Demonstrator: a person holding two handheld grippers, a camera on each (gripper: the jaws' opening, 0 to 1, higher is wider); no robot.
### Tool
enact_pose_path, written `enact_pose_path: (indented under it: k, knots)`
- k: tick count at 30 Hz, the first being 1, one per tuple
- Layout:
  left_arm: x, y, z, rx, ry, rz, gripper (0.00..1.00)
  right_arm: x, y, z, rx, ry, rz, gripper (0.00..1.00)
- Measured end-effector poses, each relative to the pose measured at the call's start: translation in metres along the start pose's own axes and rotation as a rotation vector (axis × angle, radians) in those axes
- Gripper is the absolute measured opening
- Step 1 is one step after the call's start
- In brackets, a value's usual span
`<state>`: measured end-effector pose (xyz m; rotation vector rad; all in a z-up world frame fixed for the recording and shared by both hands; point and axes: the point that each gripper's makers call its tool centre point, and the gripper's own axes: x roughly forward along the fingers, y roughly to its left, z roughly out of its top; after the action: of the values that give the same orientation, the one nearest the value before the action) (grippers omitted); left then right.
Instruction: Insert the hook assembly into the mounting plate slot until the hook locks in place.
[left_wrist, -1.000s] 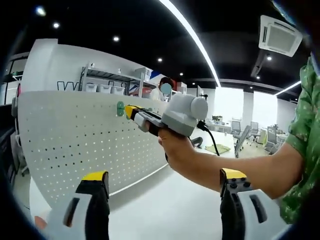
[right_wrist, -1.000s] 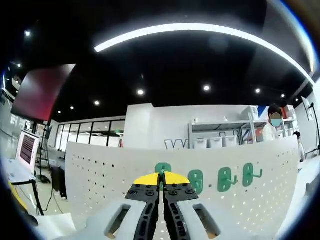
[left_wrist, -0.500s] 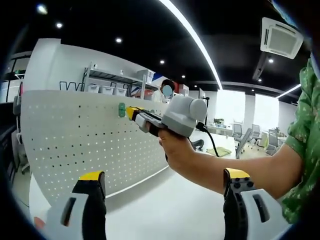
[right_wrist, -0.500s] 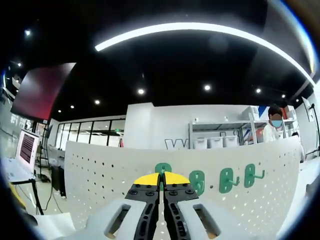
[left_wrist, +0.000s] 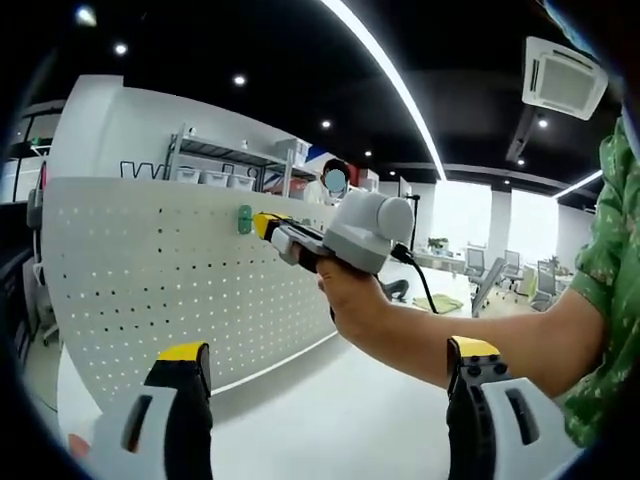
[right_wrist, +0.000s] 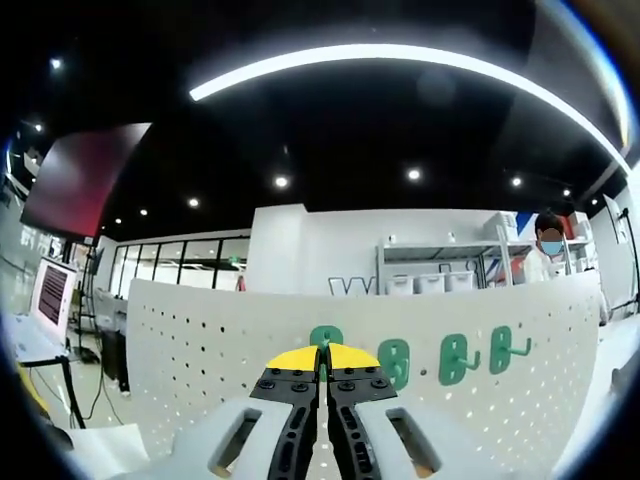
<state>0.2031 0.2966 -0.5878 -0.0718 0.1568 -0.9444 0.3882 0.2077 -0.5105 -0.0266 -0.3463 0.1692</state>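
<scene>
A white pegboard mounting plate (left_wrist: 150, 270) stands upright on the left of the left gripper view. My right gripper (left_wrist: 262, 222), held in a hand, presses a green hook (left_wrist: 244, 219) against the plate's upper part. In the right gripper view my right gripper (right_wrist: 322, 352) is shut, and the green hook (right_wrist: 322, 336) pokes out past its yellow tips at the plate (right_wrist: 200, 340). Three more green hooks (right_wrist: 455, 358) sit in the plate to the right. My left gripper (left_wrist: 328, 350) hangs open and holds nothing, low and away from the plate.
The person's forearm (left_wrist: 450, 340) and green sleeve (left_wrist: 605, 290) cross the left gripper view from the right. A shelf with bins (left_wrist: 215, 170) and another person (right_wrist: 550, 250) stand behind the plate. A white table surface (left_wrist: 330, 420) lies below.
</scene>
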Motion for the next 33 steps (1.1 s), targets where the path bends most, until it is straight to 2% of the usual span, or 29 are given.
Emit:
enact_pose_path:
  k: [33]
  knots:
    - [-0.0029,0.0025,-0.0046,-0.009,0.005,-0.019,0.99,0.0072,-0.0029,-0.0054,0.014,0.002,-0.033,0.00]
